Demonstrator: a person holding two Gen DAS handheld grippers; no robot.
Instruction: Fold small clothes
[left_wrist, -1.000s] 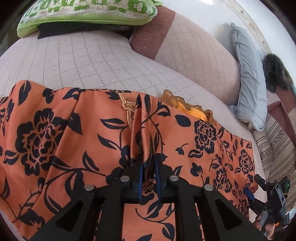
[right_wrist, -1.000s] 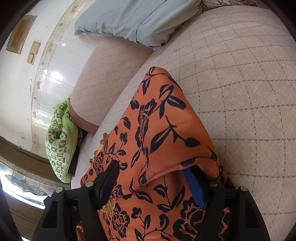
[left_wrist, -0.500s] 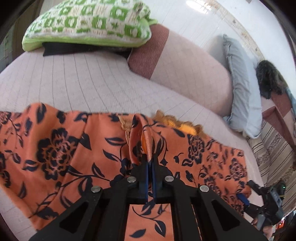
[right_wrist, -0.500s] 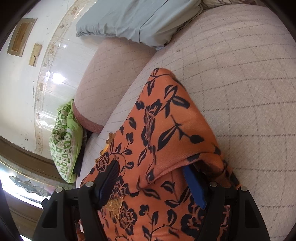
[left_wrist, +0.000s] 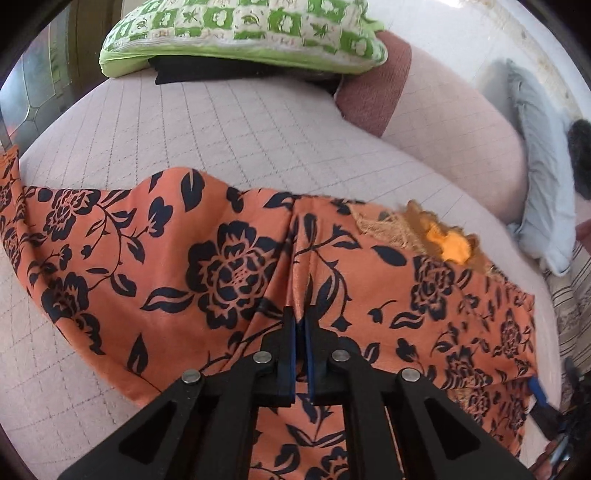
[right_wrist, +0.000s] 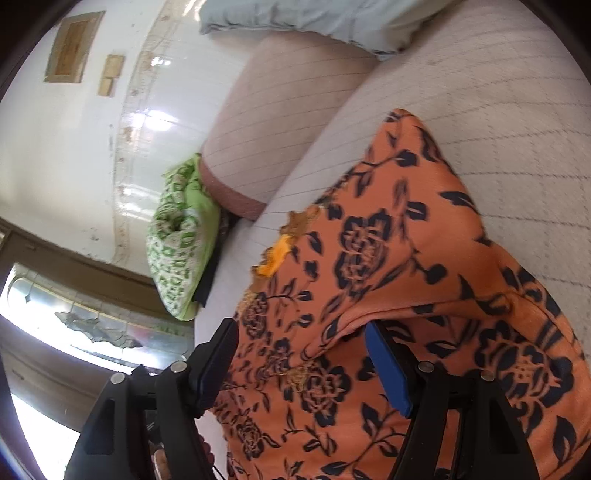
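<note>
An orange garment with a black flower print (left_wrist: 229, 273) lies across the quilted pink sofa seat (left_wrist: 221, 129); its gold-trimmed neck edge (left_wrist: 443, 240) faces the backrest. My left gripper (left_wrist: 300, 325) is shut on a pinched ridge of the garment near its middle. In the right wrist view the same garment (right_wrist: 388, 258) drapes over my right gripper (right_wrist: 303, 354), whose jaws stand wide apart with cloth lying between and over them. The right gripper also shows at the garment's right end in the left wrist view (left_wrist: 543, 402).
A green and white pillow (left_wrist: 243, 29) rests on a dark cushion at the sofa's far left end. A pale blue pillow (left_wrist: 543, 177) leans against the backrest (left_wrist: 461, 140) on the right. A white tiled wall (right_wrist: 74, 155) stands behind the sofa.
My left gripper has closed on the fold of cloth and lifted, drawing the garment up into a ridge. The right gripper has risen with the garment's edge draped over it, jaws still apart.
</note>
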